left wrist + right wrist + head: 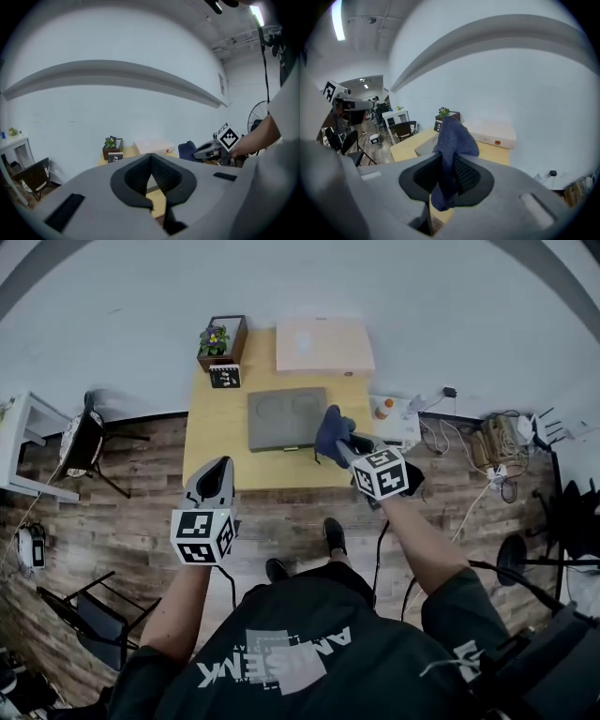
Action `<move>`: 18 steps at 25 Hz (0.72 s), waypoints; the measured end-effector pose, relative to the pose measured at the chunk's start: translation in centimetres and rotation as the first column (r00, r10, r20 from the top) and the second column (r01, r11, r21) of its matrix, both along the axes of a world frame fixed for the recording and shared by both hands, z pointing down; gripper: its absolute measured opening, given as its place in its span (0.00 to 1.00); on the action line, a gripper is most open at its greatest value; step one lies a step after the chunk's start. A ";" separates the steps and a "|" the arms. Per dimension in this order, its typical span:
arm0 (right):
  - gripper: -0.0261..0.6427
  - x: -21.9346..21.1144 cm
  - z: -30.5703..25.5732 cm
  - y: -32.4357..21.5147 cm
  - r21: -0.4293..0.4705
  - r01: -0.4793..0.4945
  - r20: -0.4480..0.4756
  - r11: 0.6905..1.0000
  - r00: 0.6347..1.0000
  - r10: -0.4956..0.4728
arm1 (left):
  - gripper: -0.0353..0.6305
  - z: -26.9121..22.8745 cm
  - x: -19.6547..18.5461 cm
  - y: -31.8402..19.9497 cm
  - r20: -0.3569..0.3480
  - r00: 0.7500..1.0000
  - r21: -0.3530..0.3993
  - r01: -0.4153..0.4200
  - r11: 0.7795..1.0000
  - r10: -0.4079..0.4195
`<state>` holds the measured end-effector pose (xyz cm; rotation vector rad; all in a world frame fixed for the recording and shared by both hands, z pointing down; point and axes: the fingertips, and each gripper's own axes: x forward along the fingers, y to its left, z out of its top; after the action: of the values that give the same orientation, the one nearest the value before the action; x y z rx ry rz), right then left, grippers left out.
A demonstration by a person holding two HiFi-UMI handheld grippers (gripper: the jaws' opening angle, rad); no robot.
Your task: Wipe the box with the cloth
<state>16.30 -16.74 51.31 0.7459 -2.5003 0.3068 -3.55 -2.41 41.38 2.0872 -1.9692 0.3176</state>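
A pale flat box [323, 345] lies at the far end of the wooden table [211, 442]; it also shows in the left gripper view [153, 146] and the right gripper view [492, 132]. My right gripper [339, 444] hangs over the table's right side, shut on a dark blue cloth [330, 430] that stands up out of its jaws [451, 138]. My left gripper [214, 476] is held at the table's near left edge, jaws closed together with nothing in them [150, 158]. Both grippers are well short of the box.
A grey moulded tray [286, 418] sits mid-table in front of the box. A potted plant [217, 341] and a small black sign [225, 377] stand at the far left corner. A white unit with an orange bottle [384, 409] is right of the table, a black chair [84, 442] left.
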 end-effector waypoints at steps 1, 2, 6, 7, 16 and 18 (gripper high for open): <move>0.14 0.0 -1.7 0.4 0.012 -0.005 0.023 1.000 1.000 0.005 | 0.05 -1.1 0.0 -0.2 0.011 1.000 0.018 -0.021 1.000 0.021; 0.14 0.0 -3.2 1.0 0.017 -0.010 0.048 1.000 0.999 0.009 | 0.05 -2.0 0.1 -0.2 0.020 0.999 0.029 -0.038 0.999 0.037; 0.14 0.5 -8.0 3.2 0.027 -0.042 0.131 0.999 0.991 0.038 | 0.05 -4.8 0.5 0.0 0.036 0.997 0.063 -0.077 0.995 0.075; 0.14 0.8 -9.1 3.3 0.038 -0.050 0.142 0.998 0.989 0.045 | 0.05 -5.5 0.5 -0.2 0.035 0.997 0.079 -0.075 0.994 0.073; 0.14 2.2 -18.0 3.9 0.116 -0.074 0.260 0.990 0.965 0.041 | 0.05 -10.4 0.5 0.2 0.089 0.996 0.097 -0.034 0.995 0.026; 0.14 2.5 -19.2 3.9 0.134 -0.060 0.270 0.989 0.963 0.022 | 0.05 -12.3 0.6 0.0 0.109 0.994 0.143 -0.012 0.990 -0.004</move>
<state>18.77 -12.89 32.15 0.8638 -2.7880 0.2620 -2.92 -2.39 29.12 2.2060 -2.1085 0.3050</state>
